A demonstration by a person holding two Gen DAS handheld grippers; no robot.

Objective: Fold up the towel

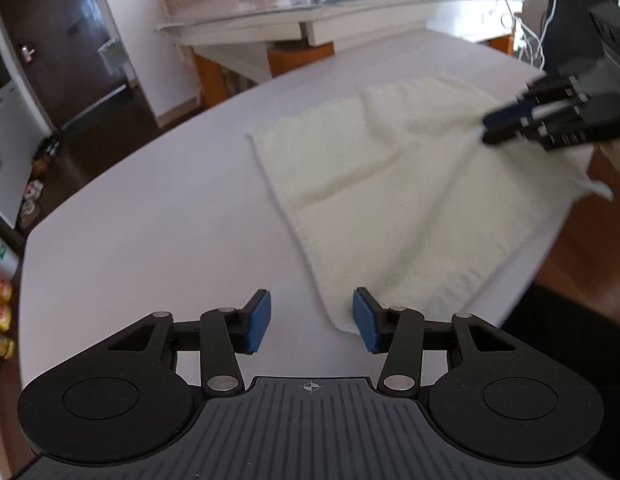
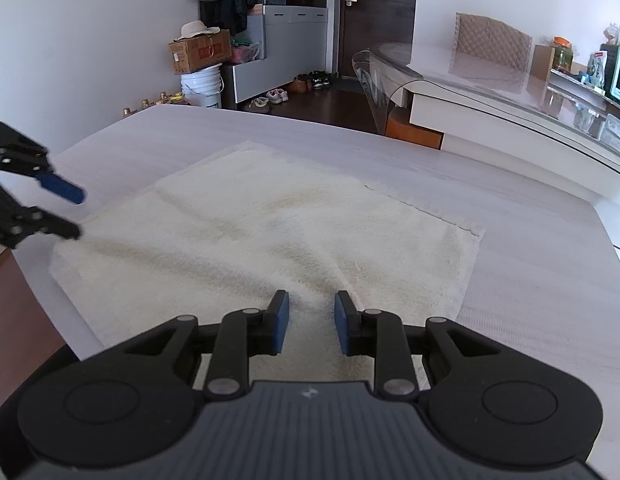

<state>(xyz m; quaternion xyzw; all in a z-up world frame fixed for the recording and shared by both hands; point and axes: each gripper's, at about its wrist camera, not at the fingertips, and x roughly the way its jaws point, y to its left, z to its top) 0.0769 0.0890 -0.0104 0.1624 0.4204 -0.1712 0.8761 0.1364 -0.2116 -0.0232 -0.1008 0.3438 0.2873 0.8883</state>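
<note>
Cream terry towel [image 2: 269, 236] spread flat on the pale grey table [image 2: 530, 248].
Left gripper [image 1: 312, 322] gapes at its near corner; right gripper [image 2: 312, 322] stands parted over a ridge (shoes visible only in the right view).

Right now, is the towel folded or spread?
Spread, mostly flat: the towel lies open on the table, wrinkled, with one layer showing at its edges; no fold made yet.

Soft, even daylight; fisheye bending at edges; the far claw [image 1: 506, 124] motion-blurred.
</note>
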